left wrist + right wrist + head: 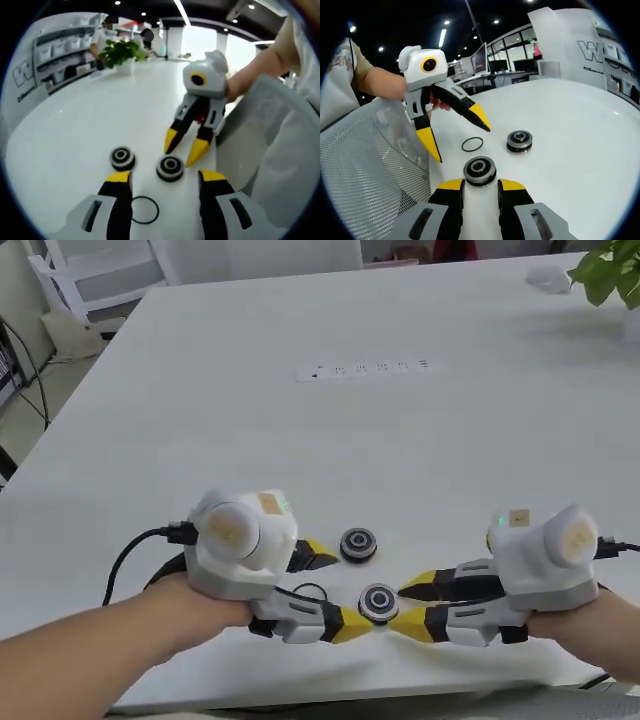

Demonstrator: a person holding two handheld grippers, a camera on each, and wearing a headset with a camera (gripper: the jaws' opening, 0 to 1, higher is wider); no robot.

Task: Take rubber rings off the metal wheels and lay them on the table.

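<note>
- metal wheel (378, 602), small, round and silver-hubbed with a dark rim, is sitting near the front edge of the wide white table (300, 440), at 6 o'clock in the head view, right between the two grippers.
- the left gripper (340, 590) is pointing in from 9 o'clock with its black, yellow-tipped jaws standing wide apart and gripping nothing; its nearer tip is lying just beside the wheel.
- the right gripper (407, 603) is pointing in from 3 o'clock with its jaws partly spread and the tips sitting at the wheel's edge; i cannot tell whether they are touching it.
- a second metal wheel (358, 544) of the same look is resting at 11 o'clock from the first, near it but apart.
- a thin black rubber ring (308, 593) is lying loose and flat on the table at 9 o'clock from the first wheel, between the left gripper's open jaws.
- a white socket strip (360, 368) is lying at 12 o'clock, well apart, and green plant leaves (610, 270) are showing at 2 o'clock.
</note>
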